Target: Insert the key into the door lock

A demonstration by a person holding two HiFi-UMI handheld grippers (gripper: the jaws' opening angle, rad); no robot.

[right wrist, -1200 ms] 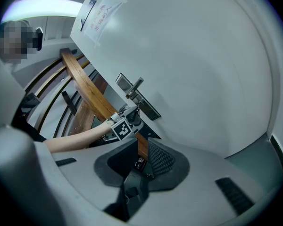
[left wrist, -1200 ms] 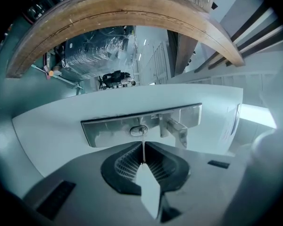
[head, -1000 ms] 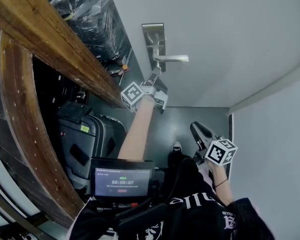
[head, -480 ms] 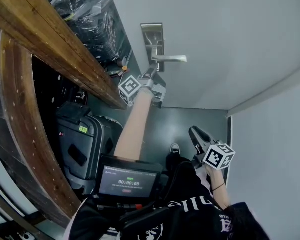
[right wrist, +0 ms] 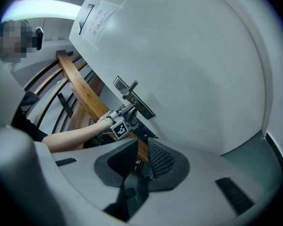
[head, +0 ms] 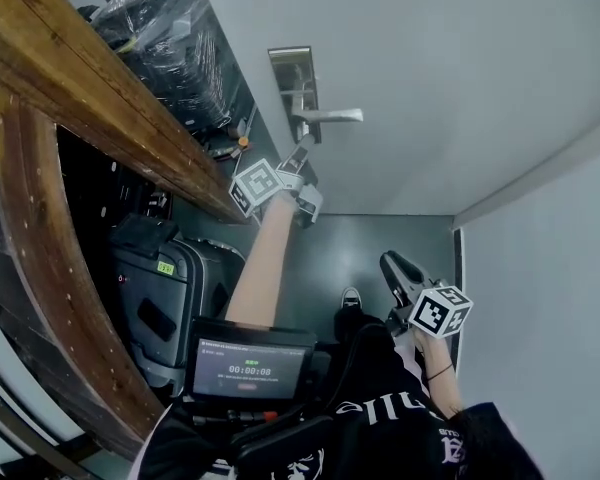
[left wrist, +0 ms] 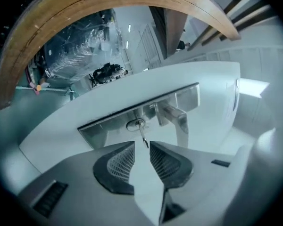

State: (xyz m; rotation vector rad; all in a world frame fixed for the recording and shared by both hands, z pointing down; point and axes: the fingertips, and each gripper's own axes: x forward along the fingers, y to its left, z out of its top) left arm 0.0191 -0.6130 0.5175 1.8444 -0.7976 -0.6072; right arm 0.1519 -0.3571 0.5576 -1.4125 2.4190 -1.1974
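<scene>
A silver lock plate (head: 292, 68) with a lever handle (head: 330, 115) sits on the white door. In the left gripper view a thin key (left wrist: 142, 134) sticks out of the keyhole cylinder (left wrist: 134, 125), left of the handle (left wrist: 177, 119). My left gripper (left wrist: 142, 145) is open just behind the key's outer end, and white door shows in the gap between its jaws. It points at the lock (head: 301, 151). My right gripper (head: 395, 266) hangs low by the person's leg, open and holding nothing (right wrist: 140, 147). It looks toward the left gripper (right wrist: 127, 109) at the door.
A curved wooden handrail (head: 100, 98) runs along the left. A dark suitcase (head: 165, 288) stands below it, and black wrapped goods (head: 170, 38) lie behind. A small screen (head: 250, 368) is mounted at the person's waist. A white wall (head: 540, 318) closes the right side.
The head view has shifted slightly. My left gripper has eased back a little from the lock plate. The right gripper has barely moved.
</scene>
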